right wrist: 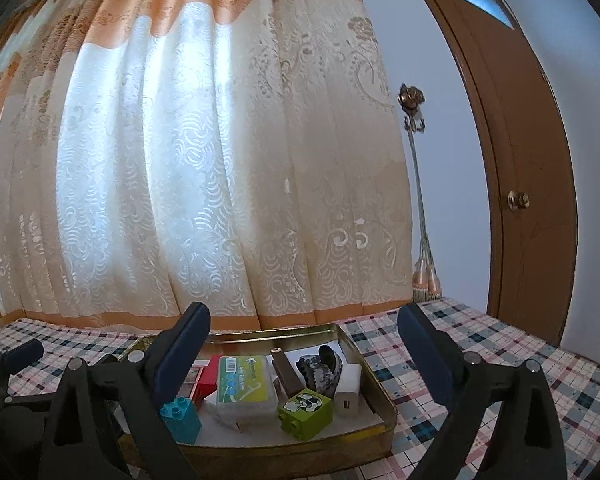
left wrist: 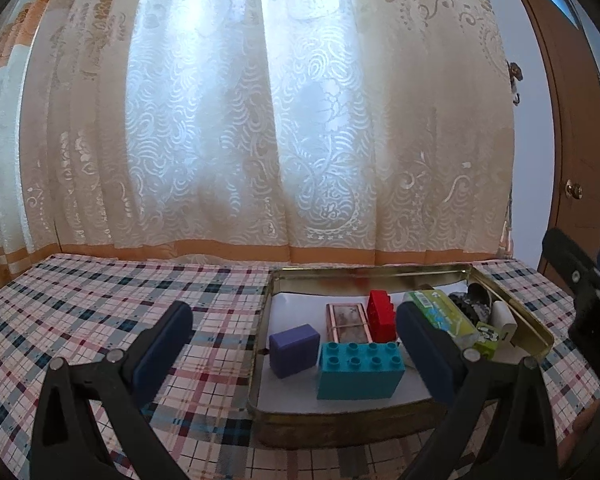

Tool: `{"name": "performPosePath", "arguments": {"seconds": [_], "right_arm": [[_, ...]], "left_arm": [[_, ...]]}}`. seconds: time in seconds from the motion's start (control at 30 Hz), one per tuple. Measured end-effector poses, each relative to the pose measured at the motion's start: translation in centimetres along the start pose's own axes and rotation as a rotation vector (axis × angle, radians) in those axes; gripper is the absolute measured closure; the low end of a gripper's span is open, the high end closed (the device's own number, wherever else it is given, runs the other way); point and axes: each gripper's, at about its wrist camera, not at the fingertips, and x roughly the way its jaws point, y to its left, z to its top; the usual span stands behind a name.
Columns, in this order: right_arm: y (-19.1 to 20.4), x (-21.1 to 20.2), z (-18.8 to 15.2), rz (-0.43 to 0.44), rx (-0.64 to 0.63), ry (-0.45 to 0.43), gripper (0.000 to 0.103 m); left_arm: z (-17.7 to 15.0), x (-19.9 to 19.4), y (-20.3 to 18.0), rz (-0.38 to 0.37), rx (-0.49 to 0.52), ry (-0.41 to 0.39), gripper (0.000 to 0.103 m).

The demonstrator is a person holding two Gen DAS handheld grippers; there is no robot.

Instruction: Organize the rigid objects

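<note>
Both grippers' jaws gape, empty, over a plaid tablecloth [left wrist: 100,300] before a lace curtain [left wrist: 260,120].

1. Your right hand-held gripper [right wrist: 304,354] hangs spread wide above the near edge of a gold tin [right wrist: 374,380], with nothing between its blue pads.
2. The tin sits on the checked worktop [right wrist: 480,344], in front of a cream and orange curtain [right wrist: 204,152].
3. Inside it you see a green-and-white plastic case [right wrist: 244,388] in the middle, a teal brick [right wrist: 180,418] at its left, and a red brick [right wrist: 210,376] behind that.
4. A lime green brick [right wrist: 305,412] lies at the front, just beside a white charger [right wrist: 348,390].
5. Your left hand-held gripper [right wrist: 4,364] shows at the left edge.
6. A brown door [right wrist: 528,160] stands at the right.
</note>
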Motion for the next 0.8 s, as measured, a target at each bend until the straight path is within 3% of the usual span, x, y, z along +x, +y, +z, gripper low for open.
{"name": "performPosePath", "arguments": {"seconds": [0.27, 0.8], "right_arm": [[0.9, -2.2, 0.2, -0.018, -0.046, -0.085, 0.004], [0.7, -2.2, 0.2, -0.032, -0.032, -0.074, 0.003]], "left_arm": [[-0.3, -0.8, -0.4, -0.008, 0.027, -0.009, 0.000], [-0.3, -1.6, -0.6, -0.020, 0.038, -0.022, 0.000]]}}
